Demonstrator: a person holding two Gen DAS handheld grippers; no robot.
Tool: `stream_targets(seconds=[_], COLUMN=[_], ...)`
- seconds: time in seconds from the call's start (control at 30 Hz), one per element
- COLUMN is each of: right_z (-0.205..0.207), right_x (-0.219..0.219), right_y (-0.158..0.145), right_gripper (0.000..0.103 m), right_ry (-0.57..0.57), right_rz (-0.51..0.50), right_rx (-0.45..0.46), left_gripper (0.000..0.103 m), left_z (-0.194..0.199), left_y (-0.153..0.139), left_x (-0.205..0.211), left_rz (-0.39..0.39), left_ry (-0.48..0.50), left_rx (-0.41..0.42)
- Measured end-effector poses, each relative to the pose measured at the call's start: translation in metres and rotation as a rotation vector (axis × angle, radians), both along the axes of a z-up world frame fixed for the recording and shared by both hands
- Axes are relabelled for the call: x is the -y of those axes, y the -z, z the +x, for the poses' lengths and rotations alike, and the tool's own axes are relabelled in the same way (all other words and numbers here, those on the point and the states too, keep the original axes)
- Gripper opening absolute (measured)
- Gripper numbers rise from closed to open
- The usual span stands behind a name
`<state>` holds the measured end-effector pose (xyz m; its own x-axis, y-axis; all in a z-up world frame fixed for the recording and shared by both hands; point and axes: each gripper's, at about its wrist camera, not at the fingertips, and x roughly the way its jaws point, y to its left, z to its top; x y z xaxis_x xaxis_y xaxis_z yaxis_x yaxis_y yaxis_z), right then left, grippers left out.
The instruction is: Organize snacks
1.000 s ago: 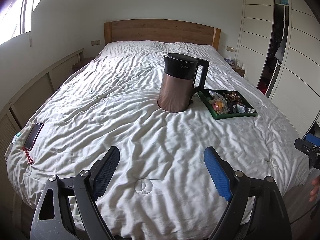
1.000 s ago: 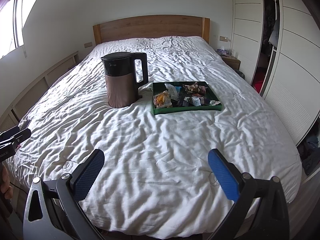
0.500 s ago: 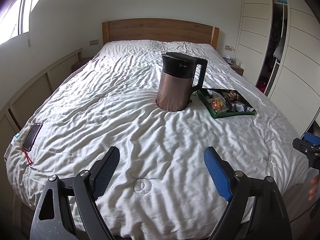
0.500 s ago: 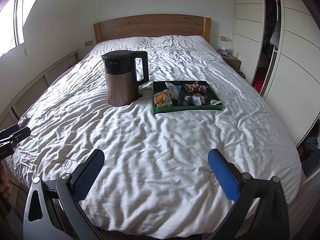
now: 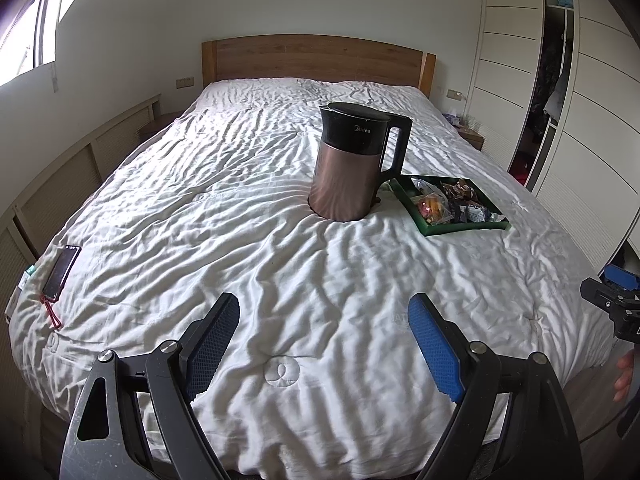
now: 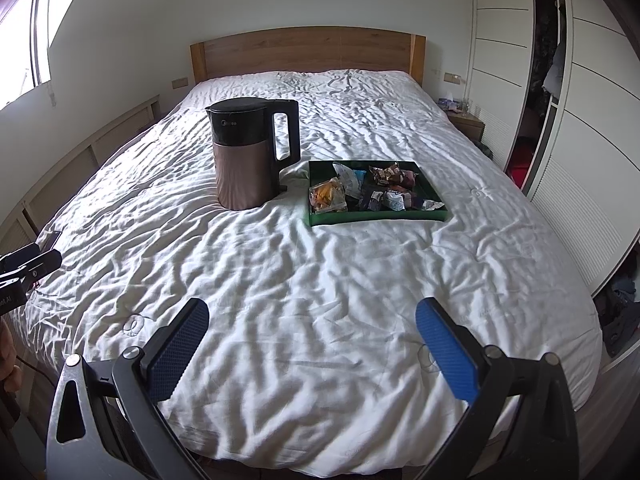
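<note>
Both grippers hover over the foot of the bed, each with jaws wide and nothing between them. Ahead of the right gripper and well apart from it, the green tray holds the wrapped snacks. The kettle stands just left of the tray. From the left gripper, the tray lies ahead to the right, and a phone lies far left.

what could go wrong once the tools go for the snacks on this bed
The tall copper and black kettle stands on soft rumpled bedding right beside the green snack tray; a bump could topple it. The loose snack wrappers are heaped, so a tool may snag several. The tray may tilt on the quilt.
</note>
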<state>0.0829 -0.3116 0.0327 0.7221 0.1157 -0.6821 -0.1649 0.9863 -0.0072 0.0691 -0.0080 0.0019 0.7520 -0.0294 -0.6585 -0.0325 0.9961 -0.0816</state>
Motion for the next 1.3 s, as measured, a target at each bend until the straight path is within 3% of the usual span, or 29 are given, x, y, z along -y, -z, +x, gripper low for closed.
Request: stream_targets(seconds=[0.57, 0.67, 1.3], right_z=[0.0016, 0.0017, 0.003], right_x=[-0.0006, -0.0007, -0.0012], right_y=[0.0019, 0.0018, 0.0012], right_gripper=[0.103, 0.103, 0.103], right_ry=[0.0, -0.001, -0.001], right_rz=[-0.003, -0.003, -0.006], right_rx=[-0.002, -0.003, -0.005], left_gripper=[0.083, 0.09, 0.09], left_z=[-0.0032, -0.0027, -0.0027], left_y=[-0.0002, -0.0018, -0.0018], left_x=[-0.0046, -0.0029, -0.0015], left_rz=[0.008, 0.018, 0.047], left_ry=[0.006, 0.009, -0.002], left_rx=[0.025, 0.026, 0.039])
